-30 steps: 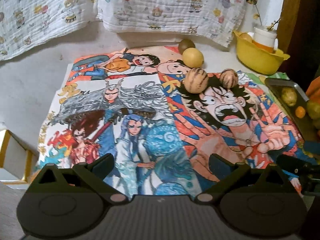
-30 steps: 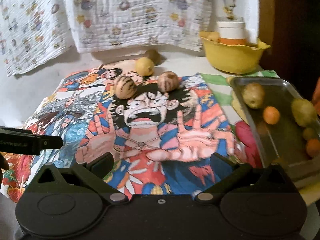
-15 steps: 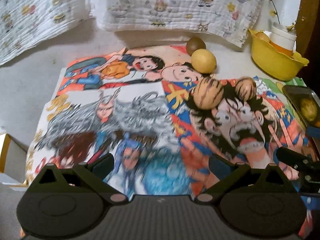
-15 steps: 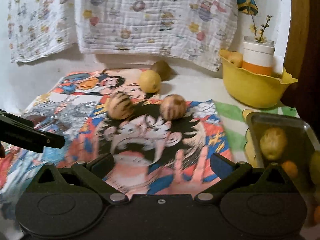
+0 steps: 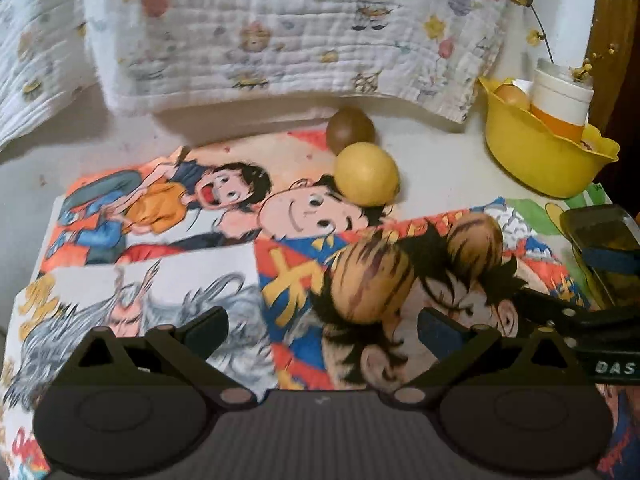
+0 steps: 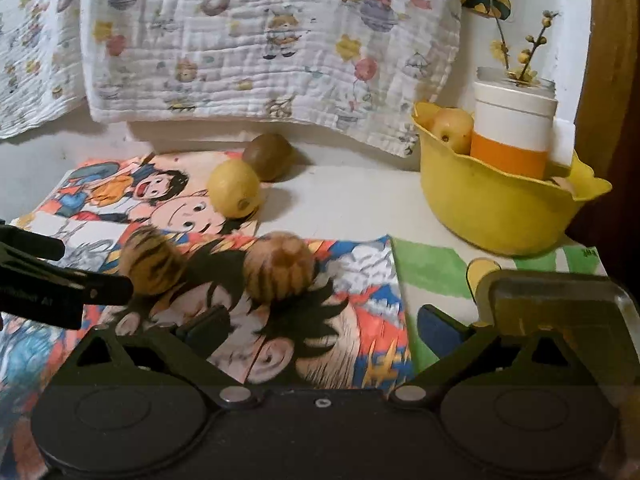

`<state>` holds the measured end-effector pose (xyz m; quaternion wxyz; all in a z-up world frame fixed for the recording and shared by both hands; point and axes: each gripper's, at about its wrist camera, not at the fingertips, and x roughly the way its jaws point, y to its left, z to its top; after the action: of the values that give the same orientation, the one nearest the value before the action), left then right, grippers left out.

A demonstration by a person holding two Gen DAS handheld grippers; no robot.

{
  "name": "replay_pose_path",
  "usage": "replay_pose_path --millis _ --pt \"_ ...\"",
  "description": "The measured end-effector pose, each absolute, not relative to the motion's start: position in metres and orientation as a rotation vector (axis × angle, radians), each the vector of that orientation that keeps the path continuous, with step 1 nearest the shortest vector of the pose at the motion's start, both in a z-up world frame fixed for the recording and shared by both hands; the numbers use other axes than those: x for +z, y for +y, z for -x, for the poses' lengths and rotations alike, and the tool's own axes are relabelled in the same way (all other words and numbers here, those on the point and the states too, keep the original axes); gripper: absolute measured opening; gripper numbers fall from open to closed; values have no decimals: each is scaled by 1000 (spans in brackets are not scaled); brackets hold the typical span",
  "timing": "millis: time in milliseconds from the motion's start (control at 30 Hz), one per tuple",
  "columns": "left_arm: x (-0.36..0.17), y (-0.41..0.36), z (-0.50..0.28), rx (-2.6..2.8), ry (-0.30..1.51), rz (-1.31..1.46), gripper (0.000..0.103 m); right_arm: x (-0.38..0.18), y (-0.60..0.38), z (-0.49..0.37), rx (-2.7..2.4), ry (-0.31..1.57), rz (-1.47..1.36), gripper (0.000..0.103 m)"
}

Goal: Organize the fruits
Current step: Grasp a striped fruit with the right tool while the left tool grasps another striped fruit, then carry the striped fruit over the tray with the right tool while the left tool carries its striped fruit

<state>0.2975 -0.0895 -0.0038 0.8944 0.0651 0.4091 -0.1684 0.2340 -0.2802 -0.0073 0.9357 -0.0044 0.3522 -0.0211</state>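
Left wrist view: both open, empty grippers [image 5: 322, 330] [image 6: 322, 328] have neared the striped fruits [image 5: 370, 280]

I see a tabletop [image 6: 352, 200] of pale off-white, covered by a cartoon-print mat [image 5: 160, 240] in orange, blue, red, black and grey. On it sit two tan fruits streaked with dark brown stripes [image 5: 370, 280] [image 6: 280, 268], a plain yellow lemon [image 6: 234, 188] and a dull brown kiwi [image 6: 268, 156]. The bowl [image 6: 492, 216] is bright yellow and holds a white cup with an orange band [image 6: 512, 132] and a pale yellow apple [image 6: 452, 130]. The hanging cloth [image 6: 260, 40] is white with small pastel cartoon figures. The tray [image 6: 560, 304] looks dark grey metal. My fingers [image 5: 204, 330] are black.
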Motion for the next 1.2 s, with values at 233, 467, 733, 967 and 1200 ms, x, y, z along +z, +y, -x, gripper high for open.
replay_pose_path --millis 233,467,733,967,1200 --pt "-14 -96 -316 -388 855 -110 96 -17 -280 -258 -11 715 16 87" --pt "-22 -96 -324 -434 858 -101 83 -23 -275 -271 43 718 17 77" --pt "-23 -100 -327 -476 856 -82 52 -26 -277 -282 98 727 -43 62" --pt "-24 -101 -325 -471 841 -83 52 -28 -276 -287 101 727 -94 53" --pt "-19 -101 -316 -465 841 -55 52 -21 -282 -271 82 694 -137 52"
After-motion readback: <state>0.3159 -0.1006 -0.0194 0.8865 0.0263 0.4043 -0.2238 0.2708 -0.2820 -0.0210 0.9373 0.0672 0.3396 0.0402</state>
